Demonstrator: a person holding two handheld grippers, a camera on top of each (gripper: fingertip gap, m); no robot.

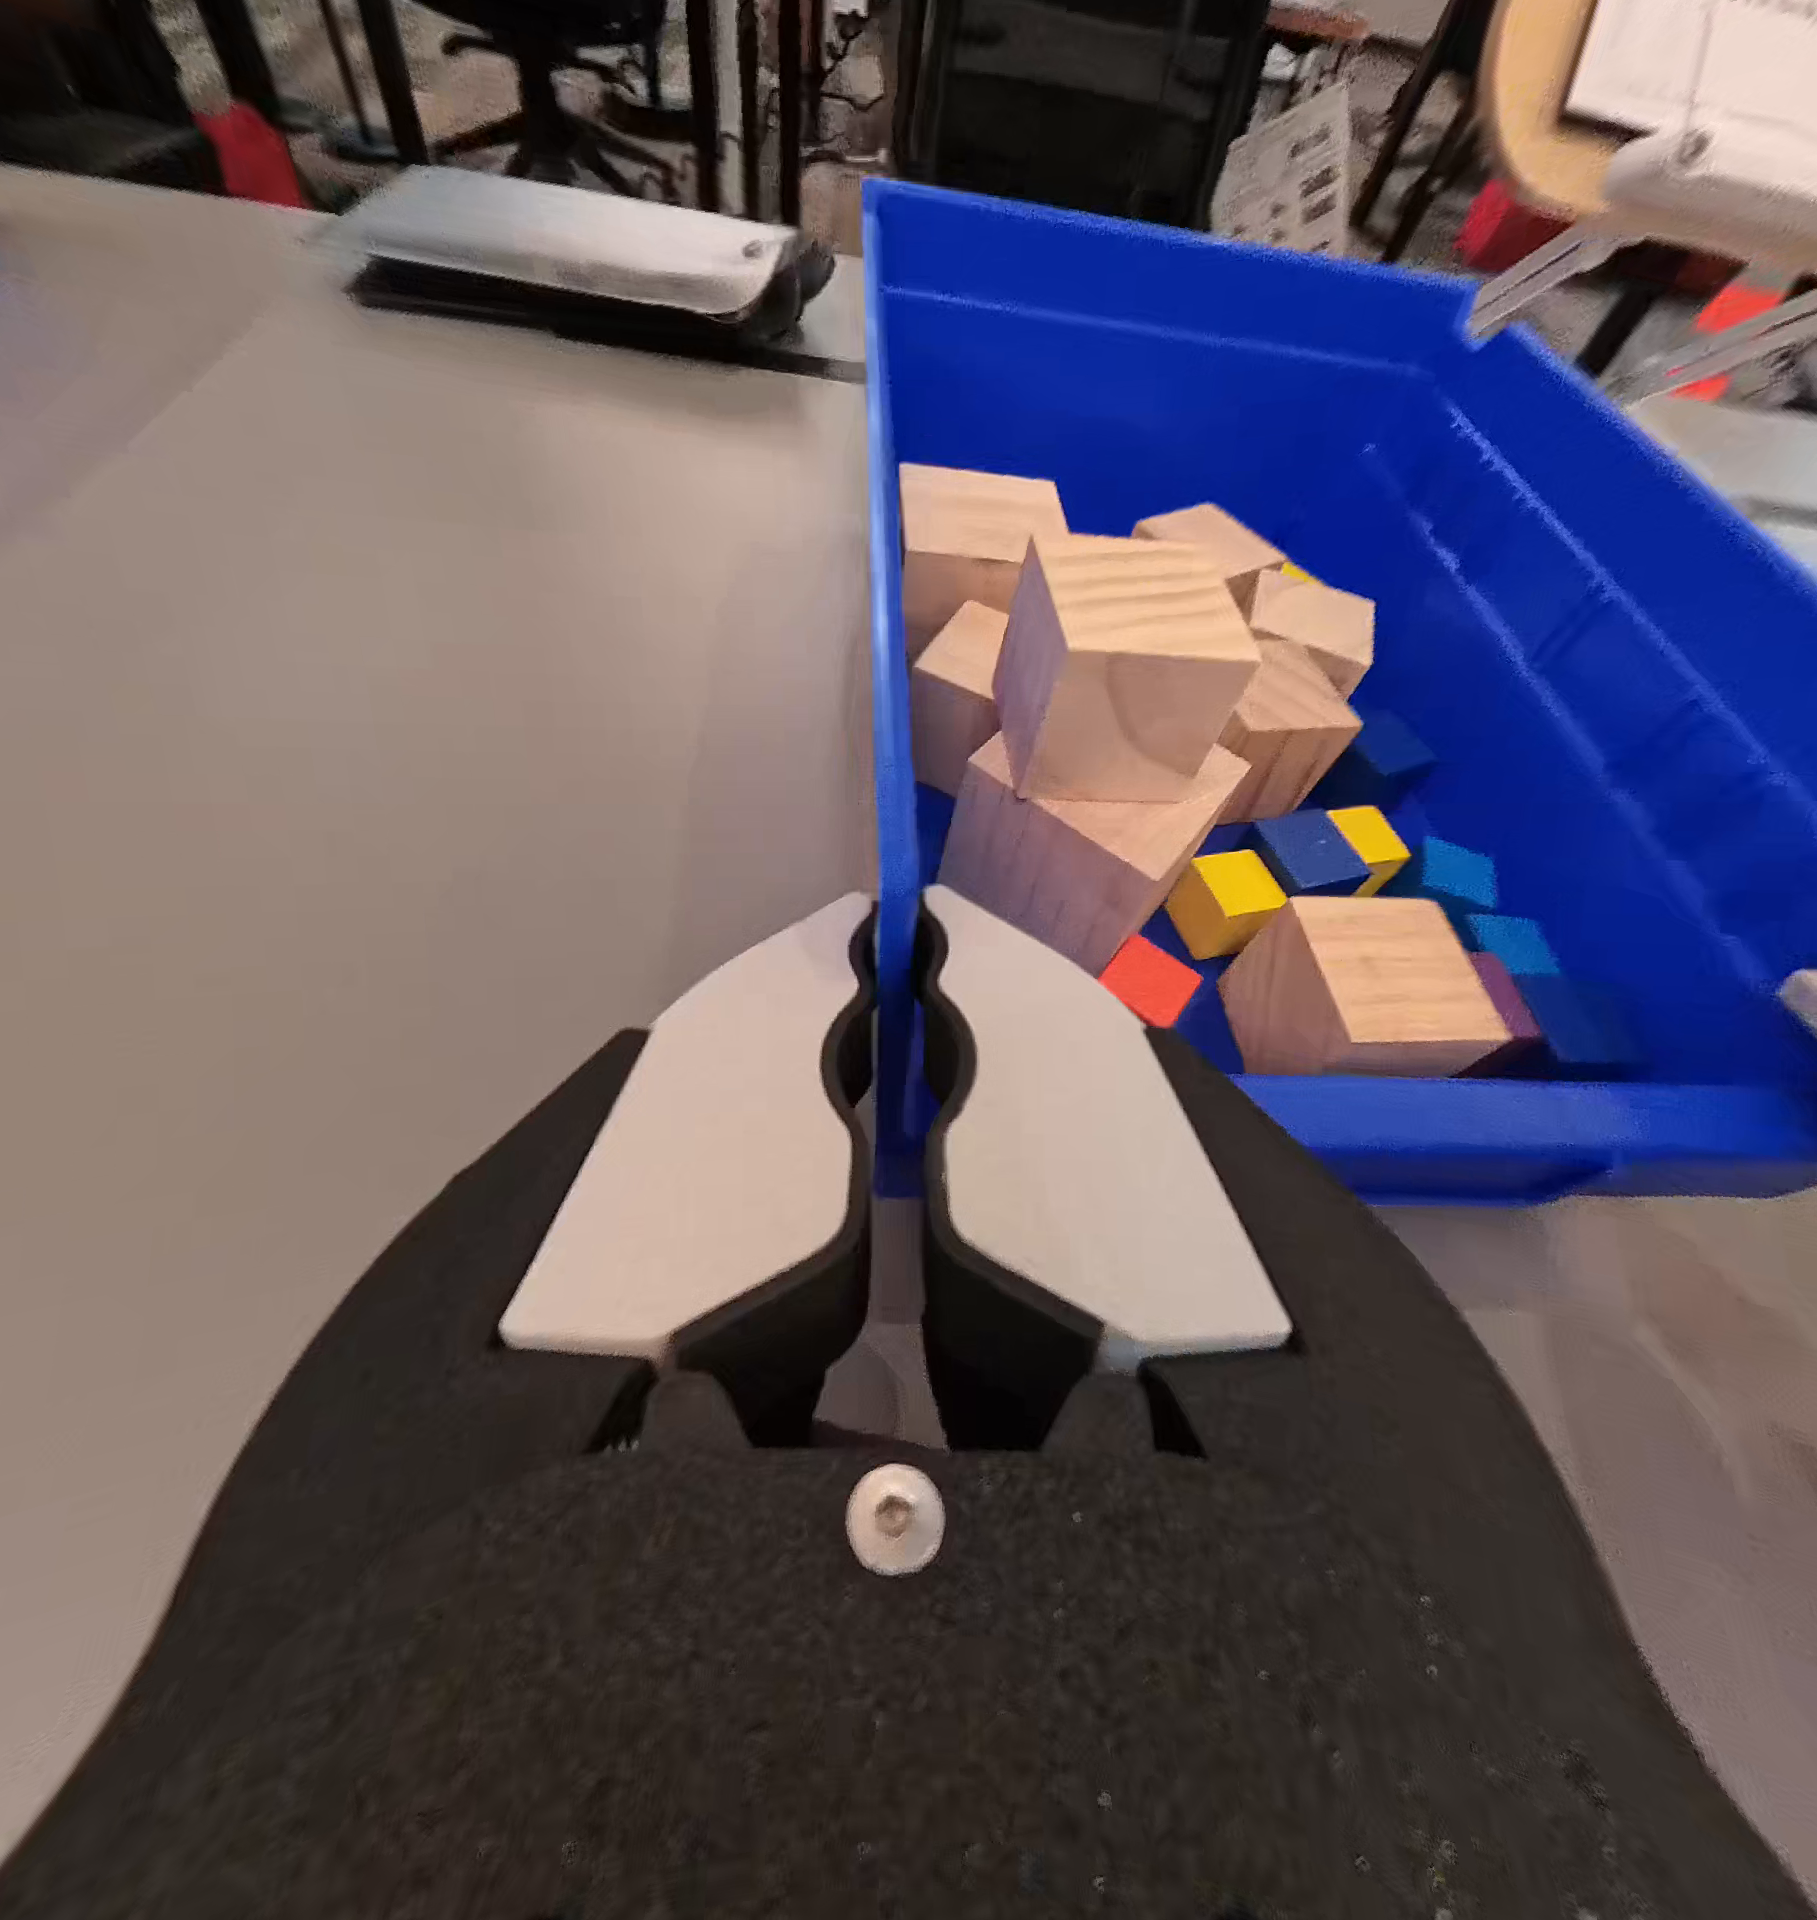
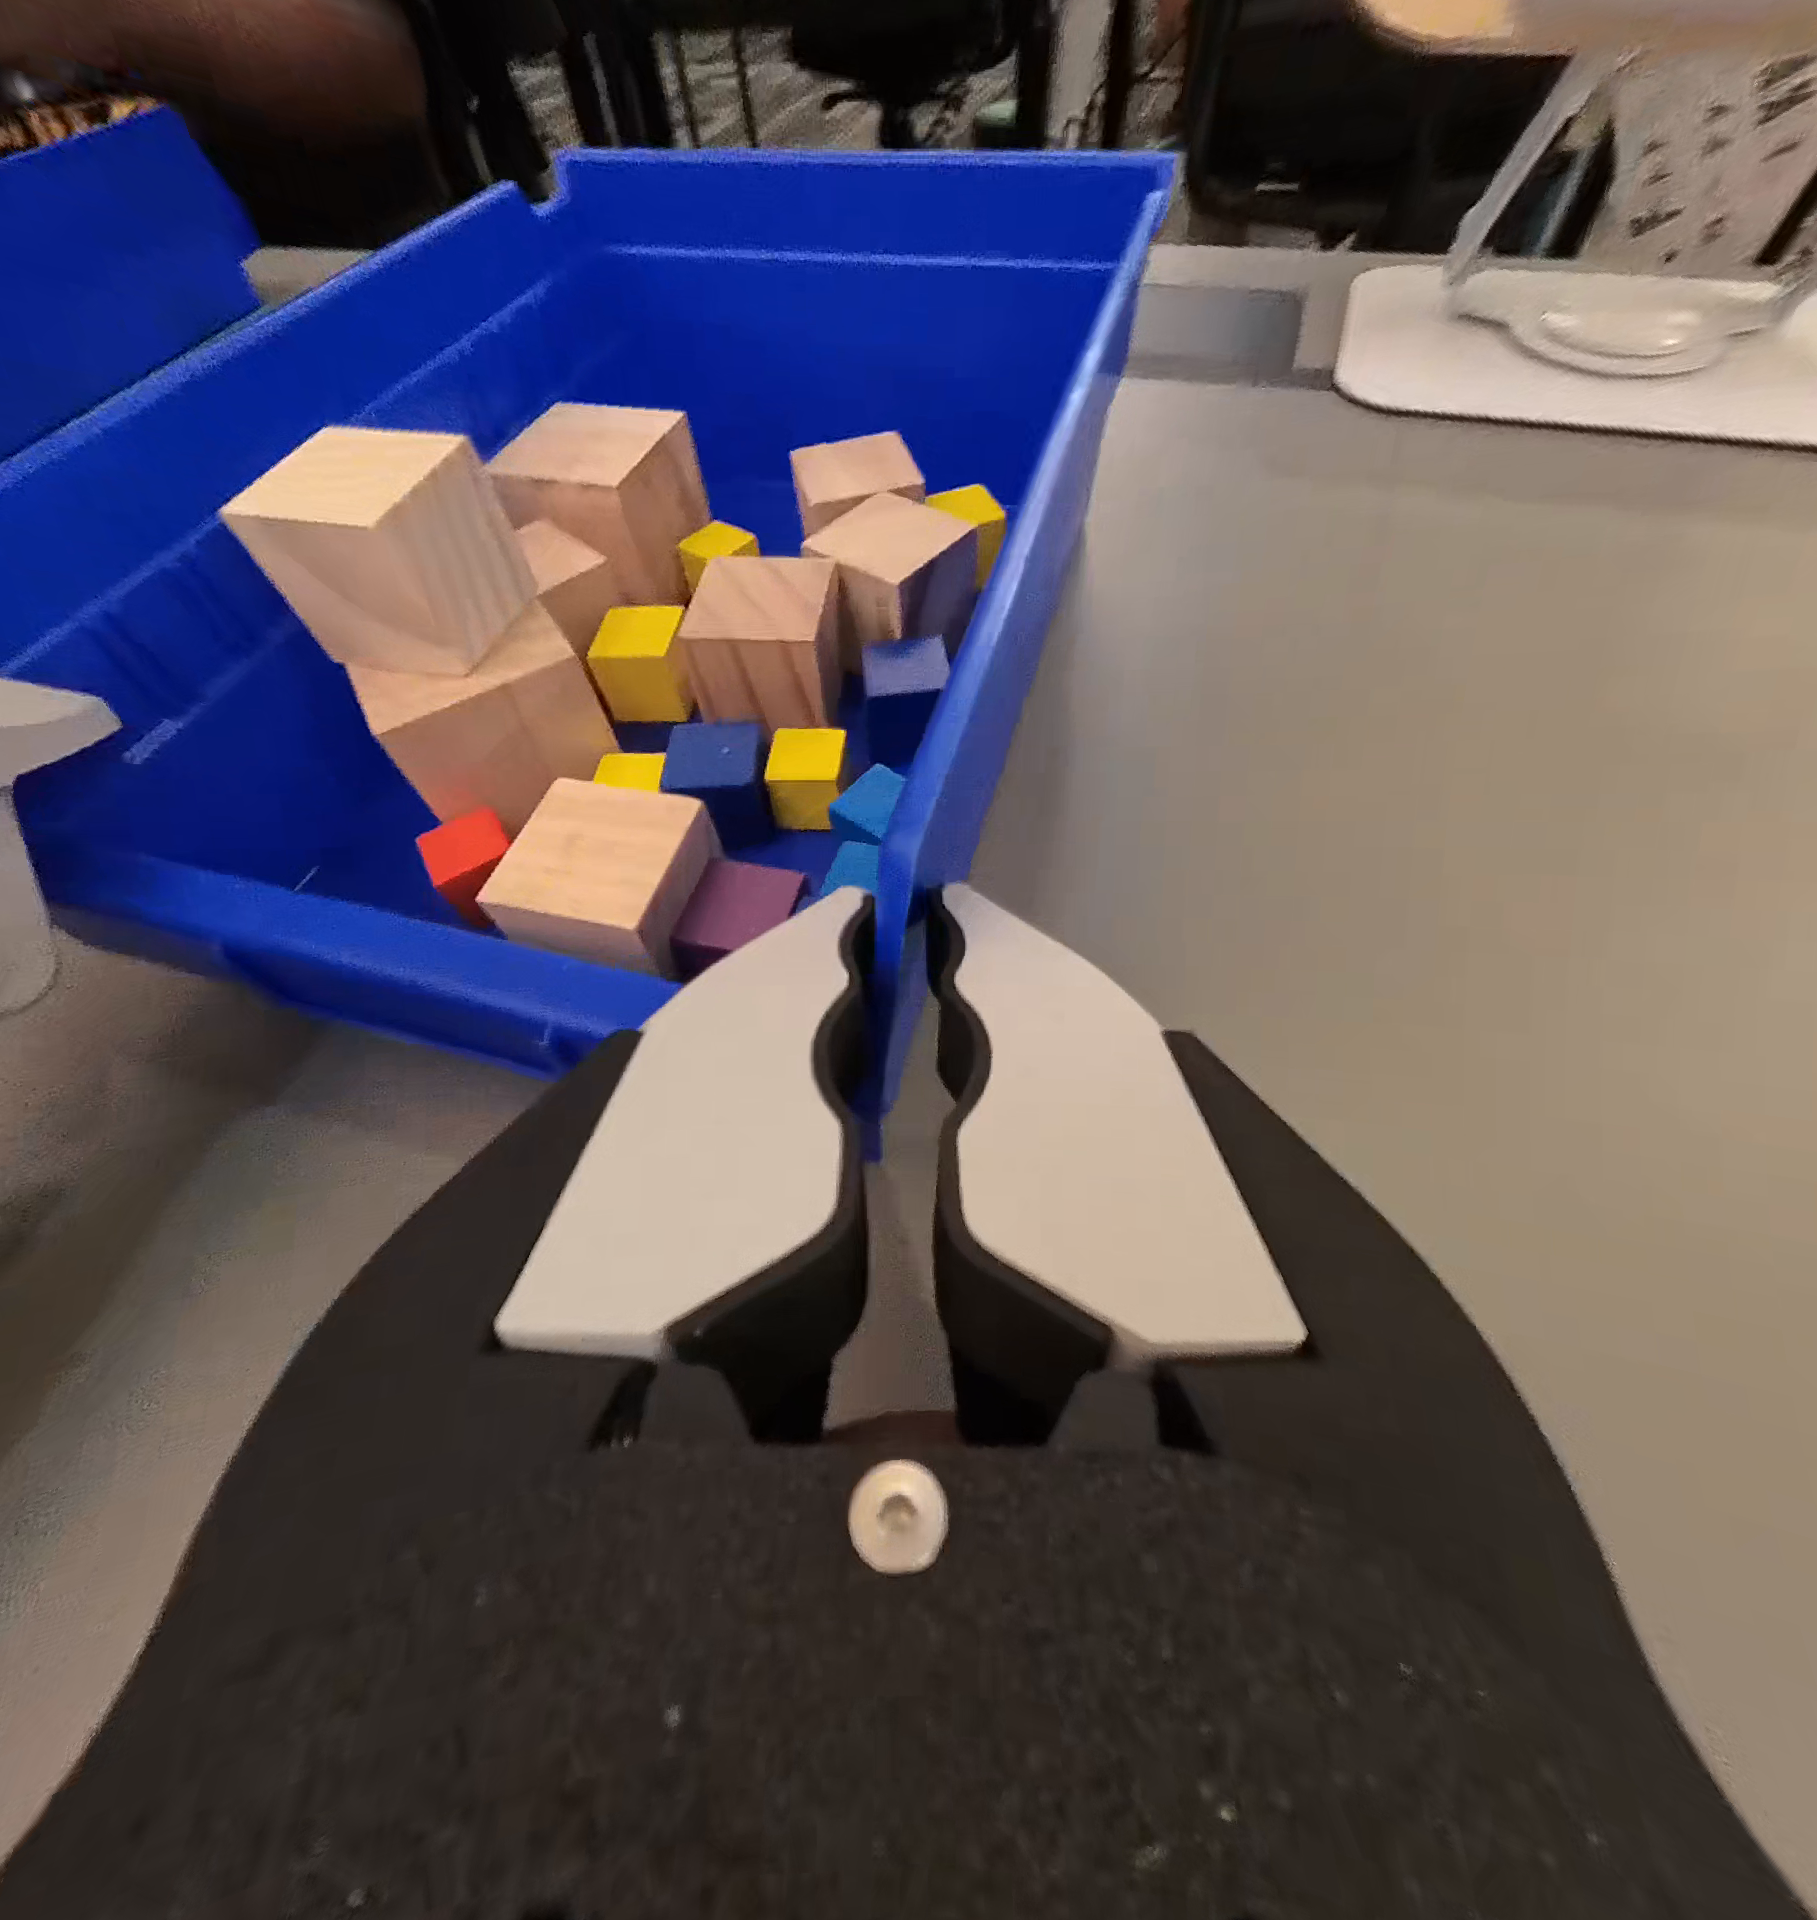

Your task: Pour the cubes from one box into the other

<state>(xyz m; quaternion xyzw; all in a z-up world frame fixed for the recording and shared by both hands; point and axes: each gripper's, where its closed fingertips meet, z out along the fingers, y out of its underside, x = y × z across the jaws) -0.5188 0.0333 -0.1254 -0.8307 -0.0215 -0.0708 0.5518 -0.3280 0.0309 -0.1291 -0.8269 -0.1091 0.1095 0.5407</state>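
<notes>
Grip: my left gripper (image 1: 896,925) and right gripper (image 2: 899,904) fingers clenched on opposite walls of blue box (image 1: 1506,540).
Risk: uneven lift could spill cubes (image 2: 592,623) onto bench (image 2: 1403,831).

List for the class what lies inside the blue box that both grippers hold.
Inside the blue box lie large plain wooden cubes, some stacked, plus small yellow, blue, red and purple cubes. Anything beneath the wooden pile is covered.

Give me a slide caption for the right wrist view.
Right gripper clamps the side wall of a blue box filled with wooden and coloured cubes.
</notes>
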